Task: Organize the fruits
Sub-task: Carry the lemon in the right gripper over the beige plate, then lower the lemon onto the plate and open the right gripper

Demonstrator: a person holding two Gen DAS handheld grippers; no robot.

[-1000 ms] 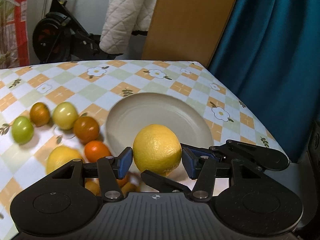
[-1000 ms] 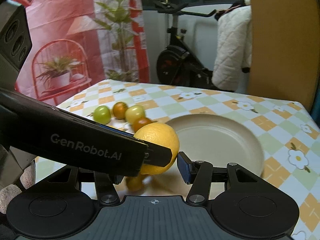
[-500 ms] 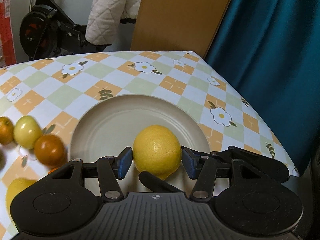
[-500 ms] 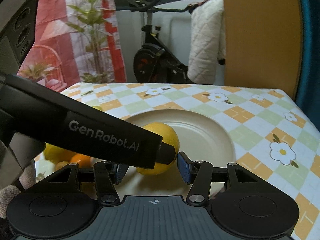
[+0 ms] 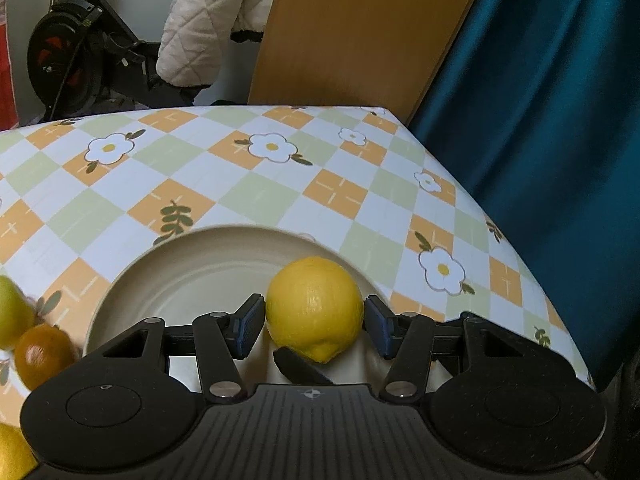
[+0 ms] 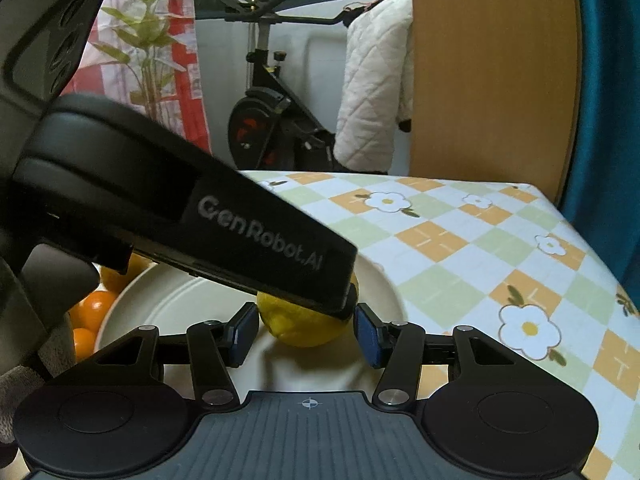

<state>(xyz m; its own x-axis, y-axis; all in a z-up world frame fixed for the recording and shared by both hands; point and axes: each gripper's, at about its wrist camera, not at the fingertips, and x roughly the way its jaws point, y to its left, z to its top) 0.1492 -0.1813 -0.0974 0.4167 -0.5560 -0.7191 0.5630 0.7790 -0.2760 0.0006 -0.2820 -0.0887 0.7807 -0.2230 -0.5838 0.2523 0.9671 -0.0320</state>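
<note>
A yellow lemon (image 5: pixel 315 307) sits between the blue pads of my left gripper (image 5: pixel 315 326), which is shut on it, over the right part of the beige plate (image 5: pixel 192 268). In the right wrist view the same lemon (image 6: pixel 304 326) shows under the black body of the left gripper (image 6: pixel 192 216), low over the plate (image 6: pixel 168 300). My right gripper (image 6: pixel 305 330) is open and empty, its pads either side of the lemon in the image.
Loose fruit lies left of the plate: a green one (image 5: pixel 10 312), a brown-orange one (image 5: pixel 42 354), a yellow one (image 5: pixel 12 458), and oranges (image 6: pixel 94 312). The table edge (image 5: pixel 520 248) runs along the right by a teal curtain (image 5: pixel 540 120). An exercise bike stands behind.
My left gripper has carried the lemon right and forward over the plate and lower toward it. The loose fruit has slid off to the left of the view. The right gripper followed.
</note>
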